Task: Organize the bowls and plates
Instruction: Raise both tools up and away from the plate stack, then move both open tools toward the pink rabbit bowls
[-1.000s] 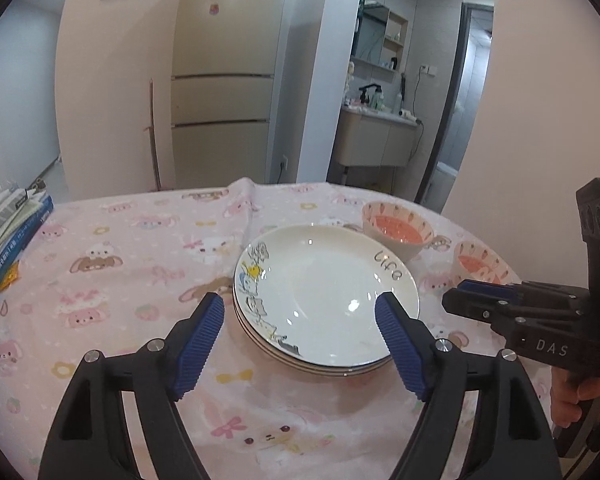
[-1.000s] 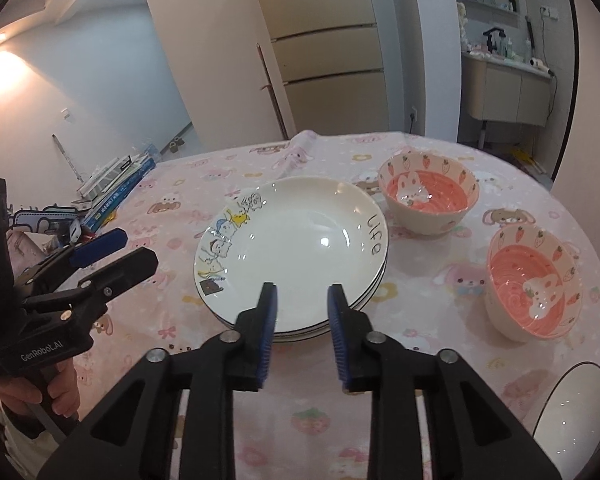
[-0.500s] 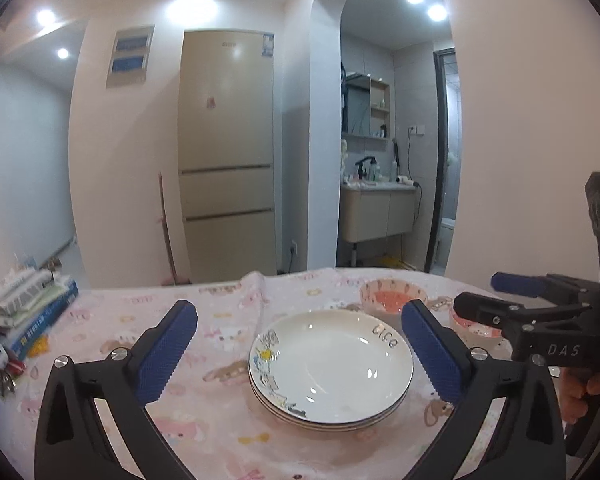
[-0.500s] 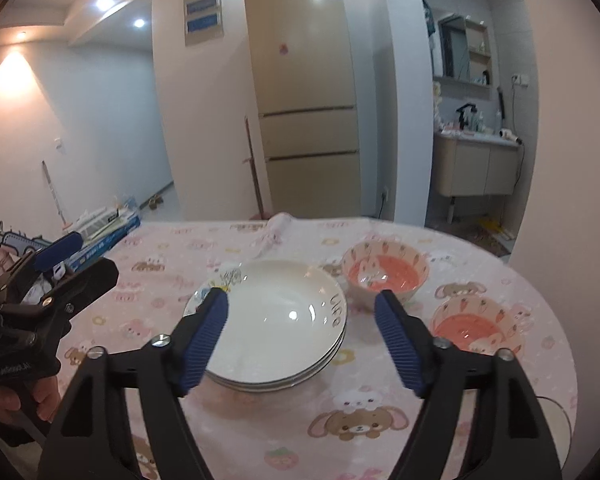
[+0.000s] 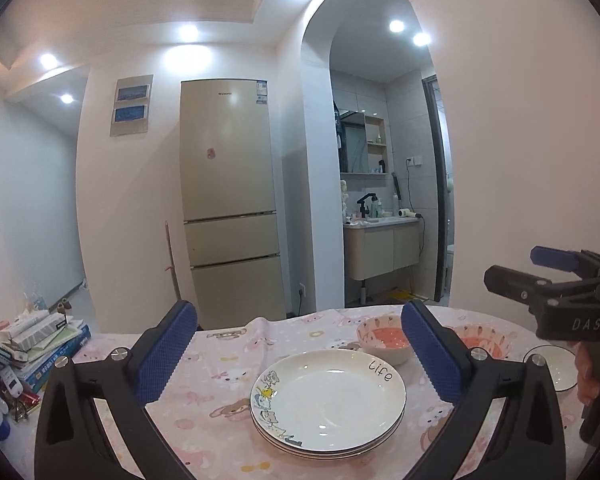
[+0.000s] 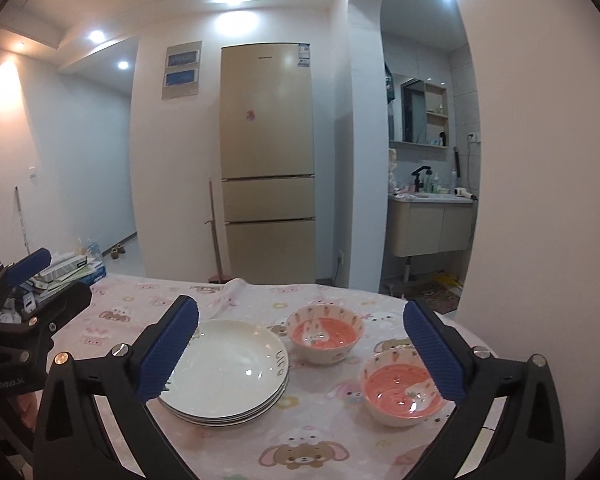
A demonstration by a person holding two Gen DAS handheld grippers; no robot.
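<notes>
A stack of white plates, the top one with a cartoon and the word "Life", sits mid-table on the pink cartoon tablecloth. Two pink carrot-print bowls stand to its right, the far bowl and the near bowl, apart from each other. My left gripper hovers open above and in front of the plates, holding nothing. My right gripper has its jaws opening wide, nothing between them, raised over the bowls and plates. Each gripper also shows at the edge of the other's view.
A white dish with a dark rim lies at the table's right edge, next to the hand that holds the right gripper. Books and boxes are piled at the table's left. A fridge stands beyond.
Both grippers rose and tipped up away from the plates. The right jaws went from nearly shut to wide; the left jaws widened a little. Plates and bowls stayed put.
</notes>
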